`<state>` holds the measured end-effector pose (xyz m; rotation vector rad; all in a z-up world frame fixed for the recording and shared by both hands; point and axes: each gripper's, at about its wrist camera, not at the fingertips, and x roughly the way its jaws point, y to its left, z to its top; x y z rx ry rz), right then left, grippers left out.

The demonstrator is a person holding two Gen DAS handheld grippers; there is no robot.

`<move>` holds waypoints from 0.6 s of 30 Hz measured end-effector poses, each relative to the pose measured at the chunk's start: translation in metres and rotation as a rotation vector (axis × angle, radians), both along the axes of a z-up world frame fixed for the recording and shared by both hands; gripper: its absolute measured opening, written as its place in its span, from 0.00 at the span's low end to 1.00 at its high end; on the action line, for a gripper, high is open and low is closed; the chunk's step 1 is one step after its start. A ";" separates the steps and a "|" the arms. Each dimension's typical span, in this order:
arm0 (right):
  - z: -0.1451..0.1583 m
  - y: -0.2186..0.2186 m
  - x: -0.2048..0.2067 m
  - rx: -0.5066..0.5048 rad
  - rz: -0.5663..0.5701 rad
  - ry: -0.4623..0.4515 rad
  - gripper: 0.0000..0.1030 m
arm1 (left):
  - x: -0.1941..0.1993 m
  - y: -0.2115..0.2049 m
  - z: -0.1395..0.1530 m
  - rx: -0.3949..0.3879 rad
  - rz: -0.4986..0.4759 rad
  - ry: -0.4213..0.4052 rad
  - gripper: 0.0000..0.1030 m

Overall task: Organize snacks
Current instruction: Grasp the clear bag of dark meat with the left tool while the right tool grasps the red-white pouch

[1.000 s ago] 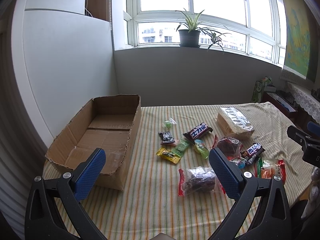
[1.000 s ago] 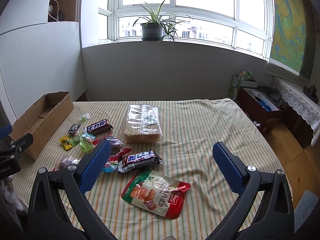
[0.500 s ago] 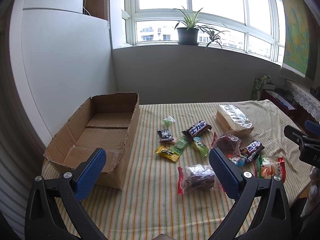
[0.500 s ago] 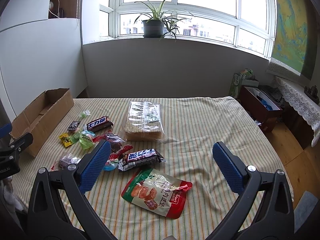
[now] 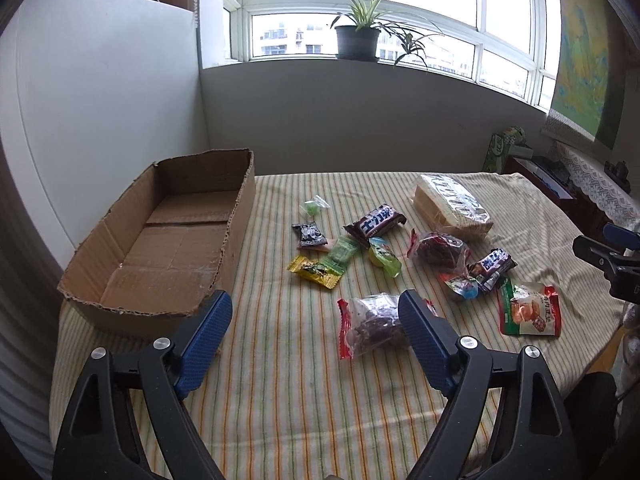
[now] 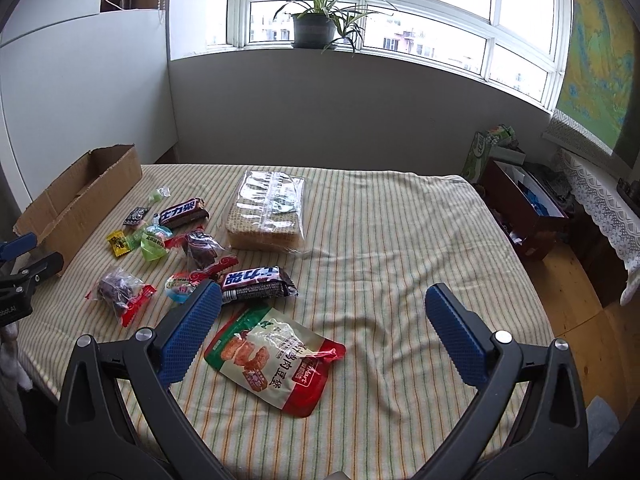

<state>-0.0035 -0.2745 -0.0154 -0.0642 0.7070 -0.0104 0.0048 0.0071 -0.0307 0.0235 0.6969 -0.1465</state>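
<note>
A: Snacks scattered right of the cardboard box on the striped tabletop: chocolate bar, wafer pack, red-and-green pouch, clear bag of dark fruit.

B: Box open-topped, torn along its rim, bare inside, at the tabletop's left edge.

A: Left gripper closing, nothing between its jaws. Right gripper wide, holding nothing, over the pouch.

B: Bare cloth far right of the box, open room out to the tabletop's edge.
</note>
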 end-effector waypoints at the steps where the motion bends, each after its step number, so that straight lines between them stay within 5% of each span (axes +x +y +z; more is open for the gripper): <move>1: -0.002 -0.003 0.000 0.000 0.002 0.011 1.00 | 0.001 -0.002 -0.003 -0.005 -0.011 0.015 0.78; 18: -0.039 -0.008 0.025 0.068 0.236 0.225 1.00 | 0.012 -0.016 -0.036 -0.045 -0.080 0.175 0.75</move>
